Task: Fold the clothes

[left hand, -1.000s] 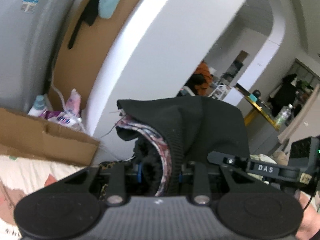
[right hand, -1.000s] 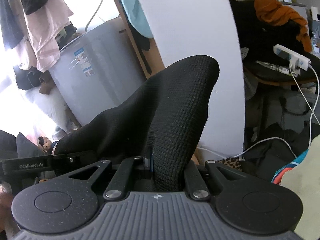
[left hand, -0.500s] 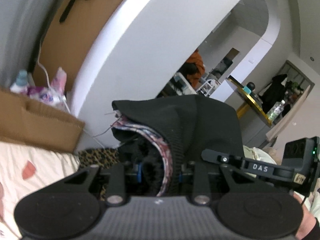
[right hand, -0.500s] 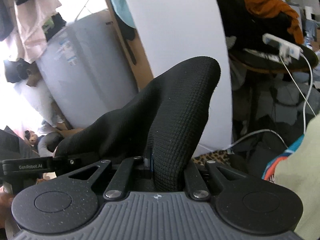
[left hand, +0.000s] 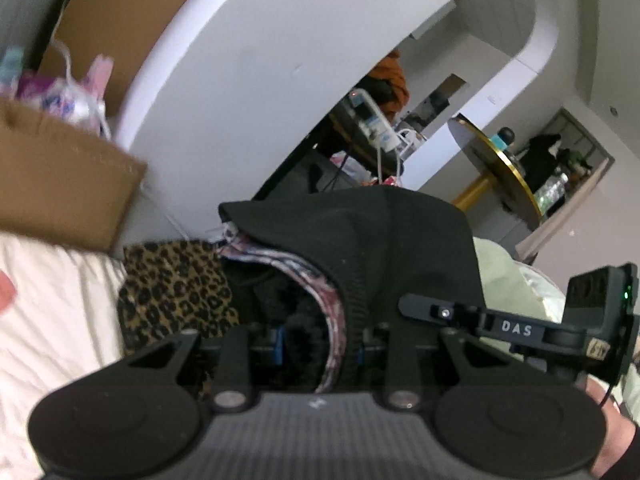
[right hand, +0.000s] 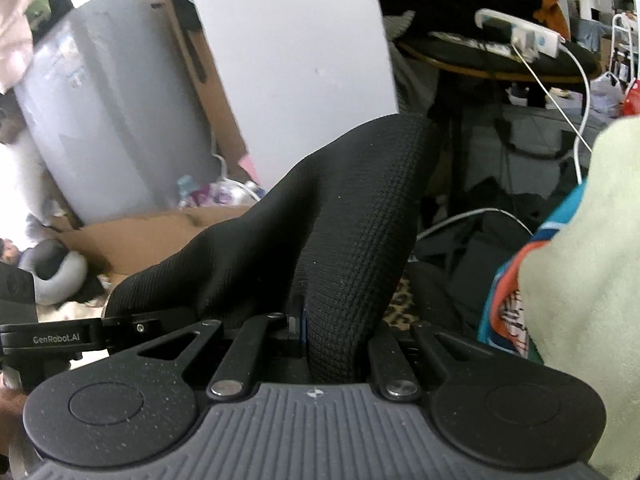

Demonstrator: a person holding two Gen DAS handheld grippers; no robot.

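Both tools, left tool [left hand: 320, 350] and right tool [right hand: 332, 340], clench the black knit garment [right hand: 340, 220]; lower evenly, edge taut

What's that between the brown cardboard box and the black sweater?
A leopard-print cloth lies between the cardboard box and the black sweater, seen in the left wrist view.

Garment [left hand: 360, 240]: between the jaws of the left gripper [left hand: 320, 350], draped forward over it.
Patterned cloth [left hand: 172, 284]: left of the garment, on the bedding [left hand: 48, 312].
Cardboard box [left hand: 60, 176]: far left, behind the bedding.
Round table [left hand: 500, 168]: far right.
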